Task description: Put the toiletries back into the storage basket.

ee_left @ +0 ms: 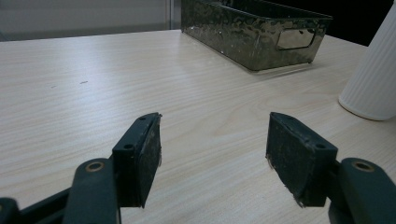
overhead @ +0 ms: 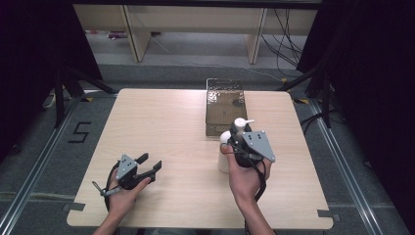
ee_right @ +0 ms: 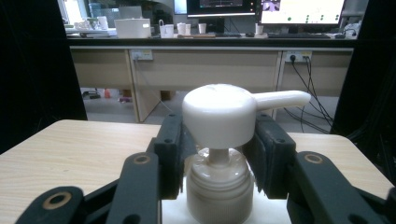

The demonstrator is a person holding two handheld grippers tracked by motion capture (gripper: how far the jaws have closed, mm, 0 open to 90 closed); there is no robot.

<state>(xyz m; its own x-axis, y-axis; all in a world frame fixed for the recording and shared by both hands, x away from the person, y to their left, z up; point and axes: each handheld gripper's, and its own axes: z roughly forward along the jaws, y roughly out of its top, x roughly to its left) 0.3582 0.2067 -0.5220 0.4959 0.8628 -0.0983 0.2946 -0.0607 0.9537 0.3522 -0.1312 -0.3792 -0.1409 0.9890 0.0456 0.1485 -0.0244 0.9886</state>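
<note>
While right gripper (ee_right: pixel 217 156) fingers (ee_right: pixel 170 149) flank the pump bottle (ee_right: pixel 218 140) neck w/o clamping yet — close squarely under the head; left gripper (ee_left: pixel 215 149) lies released.

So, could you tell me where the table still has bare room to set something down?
The light wooden table lies bare across its far-left stretch, between the left gripper and the dark metal tray, and along the near edge between the hands. It is crowded mid-right, where the right gripper surrounds the white pump bottle beside the tray.
</note>
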